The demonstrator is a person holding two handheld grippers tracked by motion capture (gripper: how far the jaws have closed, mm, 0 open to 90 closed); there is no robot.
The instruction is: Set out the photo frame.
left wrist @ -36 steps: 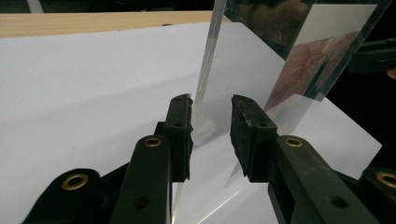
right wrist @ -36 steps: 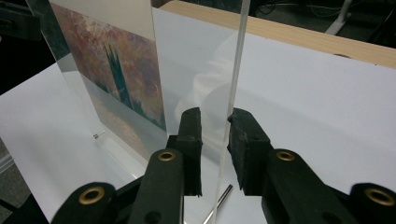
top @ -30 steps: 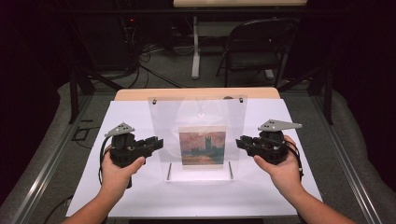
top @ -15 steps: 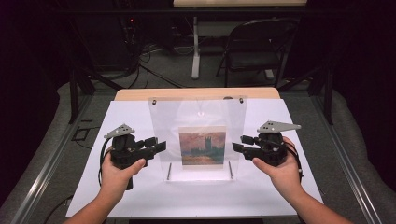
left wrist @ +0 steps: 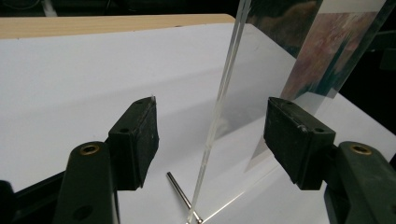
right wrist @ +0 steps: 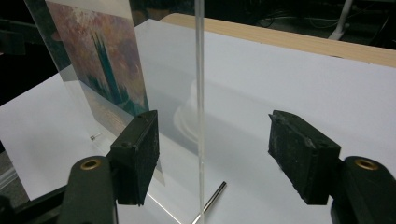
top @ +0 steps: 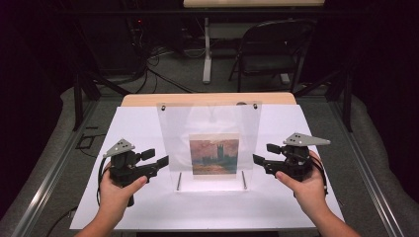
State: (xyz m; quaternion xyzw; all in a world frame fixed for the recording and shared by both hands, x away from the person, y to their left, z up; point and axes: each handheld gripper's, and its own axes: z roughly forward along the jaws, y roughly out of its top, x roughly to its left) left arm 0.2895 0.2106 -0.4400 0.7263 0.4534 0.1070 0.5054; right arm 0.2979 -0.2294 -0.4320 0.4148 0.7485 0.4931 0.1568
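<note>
A clear acrylic panel (top: 210,128) stands upright on two thin metal pins (top: 179,180) at the middle of the white table (top: 138,128). A painted picture (top: 214,156) of towers under a reddish sky shows in its lower half. My left gripper (top: 155,157) is at the panel's left side edge and my right gripper (top: 265,153) at its right one. Both have just been opening their jaws. In the left gripper view the panel's edge (left wrist: 229,70) rises between the spread pads (left wrist: 140,135), untouched. The right gripper view shows that edge (right wrist: 200,70) likewise free between its pads (right wrist: 299,154).
A bare wooden strip (top: 207,98) runs along the table's far edge. Behind it, on the carpet, stand a dark folding chair (top: 276,49) and a white table leg (top: 206,54), with cables lying about. Metal rails (top: 44,173) flank the table.
The jaws of both grippers have spread wide at the panel's side edges. The hands have stayed where they were, and the panel still stands upright.
</note>
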